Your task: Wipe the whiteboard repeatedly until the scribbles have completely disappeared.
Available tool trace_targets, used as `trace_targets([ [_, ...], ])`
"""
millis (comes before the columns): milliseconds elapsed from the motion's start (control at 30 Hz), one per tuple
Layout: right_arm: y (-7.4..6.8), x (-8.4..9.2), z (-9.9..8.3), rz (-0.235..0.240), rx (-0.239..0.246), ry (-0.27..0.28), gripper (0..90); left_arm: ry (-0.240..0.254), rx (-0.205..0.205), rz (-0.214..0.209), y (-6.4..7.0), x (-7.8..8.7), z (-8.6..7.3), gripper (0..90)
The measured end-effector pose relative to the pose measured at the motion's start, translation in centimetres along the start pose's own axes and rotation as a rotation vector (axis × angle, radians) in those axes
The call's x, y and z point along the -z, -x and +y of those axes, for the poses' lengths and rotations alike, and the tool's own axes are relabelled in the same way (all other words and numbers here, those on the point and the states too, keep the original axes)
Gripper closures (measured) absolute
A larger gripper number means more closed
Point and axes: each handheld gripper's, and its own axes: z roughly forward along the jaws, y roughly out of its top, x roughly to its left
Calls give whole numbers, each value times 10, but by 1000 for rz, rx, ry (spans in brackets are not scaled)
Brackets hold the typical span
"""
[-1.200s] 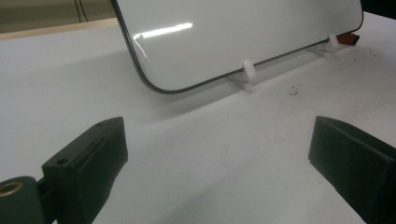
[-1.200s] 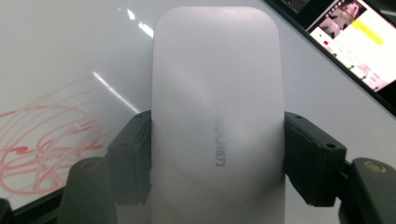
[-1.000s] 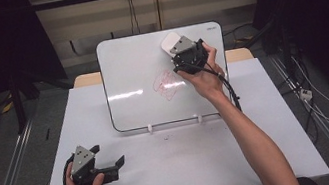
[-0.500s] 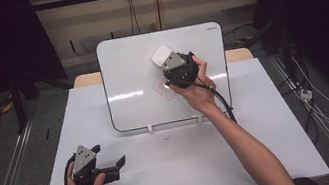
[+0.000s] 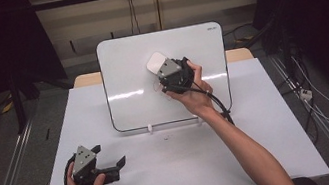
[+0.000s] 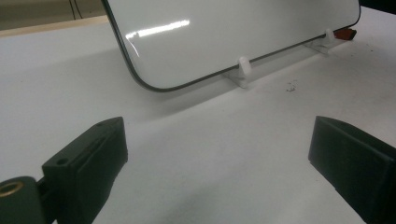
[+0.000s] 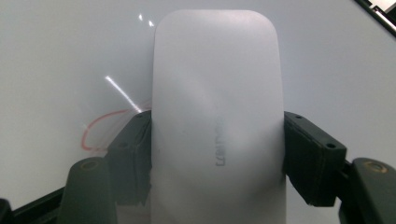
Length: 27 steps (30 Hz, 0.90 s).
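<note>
A whiteboard [image 5: 128,68] stands tilted on small clear feet at the back of the white table [image 5: 274,155]. My right gripper [image 5: 161,70] is shut on a white eraser [image 5: 156,63] and holds it flat against the board's middle. In the right gripper view the eraser [image 7: 217,116] sits between both black pads [image 7: 308,158], with red pen marks [image 7: 100,130] showing beside it at the left. My left gripper [image 5: 113,164] rests near the table's front left corner, jaws open and empty. The left gripper view looks along those wide-apart jaws toward the whiteboard's lower edge [image 6: 187,84].
Two clear plastic feet [image 6: 243,67] prop the board. A small red object [image 6: 346,33] lies by the board's far foot. A black cable [image 5: 217,104] trails from the right gripper across the table. Dark floor and rails surround the table.
The right gripper has carried the eraser leftward and slightly down across the board, over the red marks. The left gripper has stayed put.
</note>
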Motion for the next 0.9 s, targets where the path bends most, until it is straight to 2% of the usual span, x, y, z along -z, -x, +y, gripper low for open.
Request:
trace_targets([
  [200,25,-2,7,-42,-33,-10,314,6,3,5,-1,1,0,45],
  [333,47,-2,10,-77,-81,-12,314,5,3,3,-2,1,0,45],
  [400,51,-3,10,-76,-92,-14,314,3,5,3,-2,1,0,45],
  [500,45,-3,10,-108,-81,-12,314,0,3,1,-3,0,0,45],
  [600,40,-2,8,-100,-71,-5,314,4,7,4,-2,1,1,45],
  [900,5,-1,1,-59,-18,8,314,1,3,1,-1,-1,0,45],
])
